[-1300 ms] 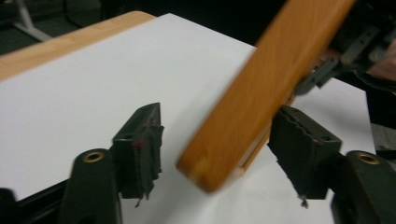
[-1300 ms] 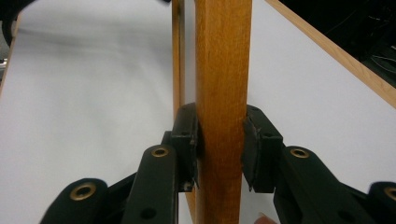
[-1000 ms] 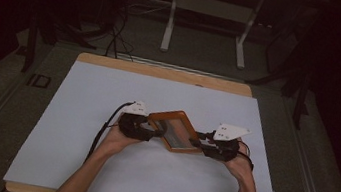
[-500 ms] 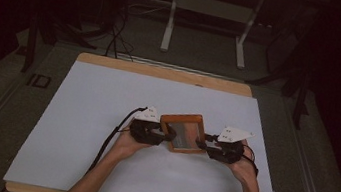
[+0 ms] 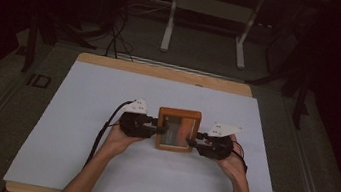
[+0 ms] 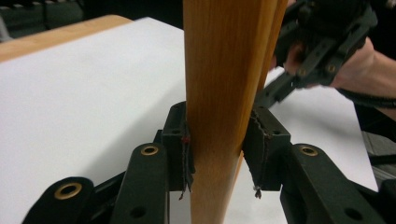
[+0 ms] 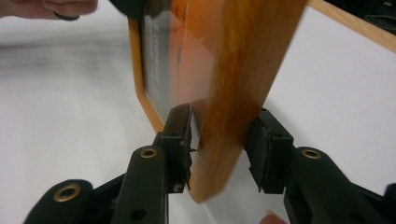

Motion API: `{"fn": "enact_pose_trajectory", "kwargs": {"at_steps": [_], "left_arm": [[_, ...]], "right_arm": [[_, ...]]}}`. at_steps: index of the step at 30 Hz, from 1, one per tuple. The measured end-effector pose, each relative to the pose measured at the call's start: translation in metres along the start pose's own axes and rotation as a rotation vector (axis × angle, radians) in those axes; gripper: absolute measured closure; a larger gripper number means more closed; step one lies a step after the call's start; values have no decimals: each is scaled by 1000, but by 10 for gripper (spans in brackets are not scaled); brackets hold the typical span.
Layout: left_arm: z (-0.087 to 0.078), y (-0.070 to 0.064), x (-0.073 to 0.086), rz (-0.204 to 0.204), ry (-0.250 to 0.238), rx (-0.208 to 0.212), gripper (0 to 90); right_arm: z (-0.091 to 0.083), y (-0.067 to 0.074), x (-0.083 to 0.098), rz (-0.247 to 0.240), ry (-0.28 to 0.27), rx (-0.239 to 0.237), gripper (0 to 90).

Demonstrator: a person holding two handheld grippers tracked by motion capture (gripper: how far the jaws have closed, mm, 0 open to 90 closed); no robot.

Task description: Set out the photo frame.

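A: We see a wooden picture frame held between our two grippers over the white sheet that covers the table. In the high view it sits near the middle of the sheet, a little toward our side, and it looks square to the table edges.

B: Yes. Our left gripper takes it at its left edge, our right gripper at the lower part of its right edge. How do the jaws stand on the left?

A: In the left gripper view the wooden edge rises straight up between the two black jaws. The left pad lies on the wood. The right pad is at the wood too, only its lower part seems a little apart. The jaws have just been closing, with the frame between them, so we say this gripper is gripping the frame.

B: And on the right, in the right gripper view, the frame is blurred and tilted between the jaws. One pad touches the glass side, while the other pad stands off from the wood with white sheet visible in the gap.

A: So these jaws are open around the frame, not pressing it. They have also been opening a little just now.

B: In the left gripper view we also see the other gripper behind the frame, with the hand that carries it.
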State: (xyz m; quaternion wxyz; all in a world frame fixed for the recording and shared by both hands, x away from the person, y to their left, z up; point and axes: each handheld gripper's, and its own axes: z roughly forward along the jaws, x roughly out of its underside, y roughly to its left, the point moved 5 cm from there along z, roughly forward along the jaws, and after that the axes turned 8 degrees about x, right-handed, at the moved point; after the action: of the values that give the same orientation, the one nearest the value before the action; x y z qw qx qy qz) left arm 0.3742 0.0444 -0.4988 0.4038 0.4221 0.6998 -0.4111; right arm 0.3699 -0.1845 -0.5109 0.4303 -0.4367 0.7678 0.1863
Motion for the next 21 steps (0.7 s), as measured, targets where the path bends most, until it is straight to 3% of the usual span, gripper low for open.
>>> {"fn": "enact_pose_trajectory", "kwargs": {"at_steps": [4, 8, 14, 21], "left_arm": [[-10, 3, 1, -6, -6, -39, 652], [-18, 7, 6, -26, -21, -52, 664], [-24, 12, 9, -41, -30, -62, 656], [-29, 26, 21, -104, -19, -69, 604]], "right_arm": [[14, 3, -3, 30, 17, 1, 628], [22, 2, -6, 89, -22, -18, 645], [29, 4, -13, 100, -22, -11, 650], [35, 9, -19, 112, -30, -20, 667]]}}
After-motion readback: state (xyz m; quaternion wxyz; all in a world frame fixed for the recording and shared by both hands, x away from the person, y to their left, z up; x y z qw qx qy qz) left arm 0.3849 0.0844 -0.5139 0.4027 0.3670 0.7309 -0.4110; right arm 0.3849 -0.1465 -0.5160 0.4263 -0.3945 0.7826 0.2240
